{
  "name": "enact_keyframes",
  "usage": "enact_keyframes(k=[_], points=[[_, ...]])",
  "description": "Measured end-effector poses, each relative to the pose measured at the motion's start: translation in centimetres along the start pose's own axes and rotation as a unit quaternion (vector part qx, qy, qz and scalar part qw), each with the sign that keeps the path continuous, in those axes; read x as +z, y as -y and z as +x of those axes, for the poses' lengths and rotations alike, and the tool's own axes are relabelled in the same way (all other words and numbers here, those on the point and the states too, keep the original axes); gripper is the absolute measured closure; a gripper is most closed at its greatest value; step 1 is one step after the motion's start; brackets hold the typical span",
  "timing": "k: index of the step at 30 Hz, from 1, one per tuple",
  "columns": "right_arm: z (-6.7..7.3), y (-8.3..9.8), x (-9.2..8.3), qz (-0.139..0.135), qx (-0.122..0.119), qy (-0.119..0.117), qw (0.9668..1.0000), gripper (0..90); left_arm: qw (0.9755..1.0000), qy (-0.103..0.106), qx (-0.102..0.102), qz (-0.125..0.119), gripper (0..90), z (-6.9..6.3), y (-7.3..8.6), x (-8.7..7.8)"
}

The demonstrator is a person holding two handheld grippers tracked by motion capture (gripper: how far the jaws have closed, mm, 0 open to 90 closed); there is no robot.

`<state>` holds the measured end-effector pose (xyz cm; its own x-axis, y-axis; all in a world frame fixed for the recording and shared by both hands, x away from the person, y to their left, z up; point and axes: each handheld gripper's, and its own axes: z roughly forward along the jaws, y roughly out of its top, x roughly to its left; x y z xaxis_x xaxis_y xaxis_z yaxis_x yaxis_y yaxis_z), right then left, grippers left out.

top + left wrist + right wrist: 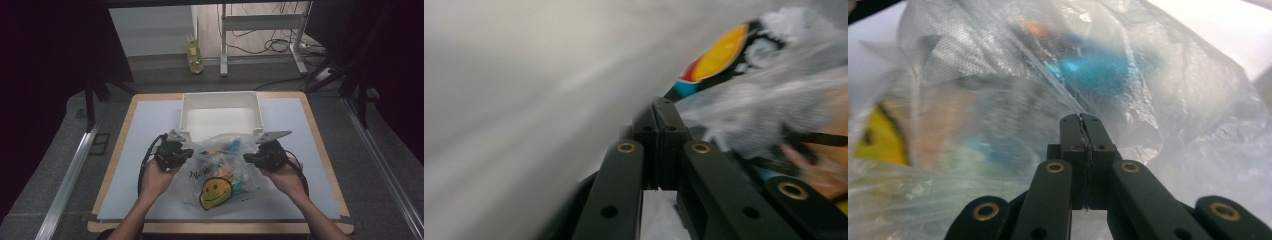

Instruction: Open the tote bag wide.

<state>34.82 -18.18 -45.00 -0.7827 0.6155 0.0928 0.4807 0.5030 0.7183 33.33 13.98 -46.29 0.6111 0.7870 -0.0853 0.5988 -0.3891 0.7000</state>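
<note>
As both grippers pinch the bag (220,172), tray (220,100) (high view) behind

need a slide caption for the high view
Both claws, left claw and right claw, pinch a clear plastic bag before a white bin.

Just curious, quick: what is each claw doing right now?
Left claw: closed, pinching the plastic bag.
Right claw: closed, pinching the same bag.
</note>
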Motion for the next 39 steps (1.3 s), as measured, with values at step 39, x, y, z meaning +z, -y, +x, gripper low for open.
enact_keyframes(k=[39], points=[[-4.3,0.6,-1.2,-0.015,0.055,0.002,0.9984,89.0,0.9994,0.015,-0.029,-0.006,89.2,2.4,1.2,-2.2]])
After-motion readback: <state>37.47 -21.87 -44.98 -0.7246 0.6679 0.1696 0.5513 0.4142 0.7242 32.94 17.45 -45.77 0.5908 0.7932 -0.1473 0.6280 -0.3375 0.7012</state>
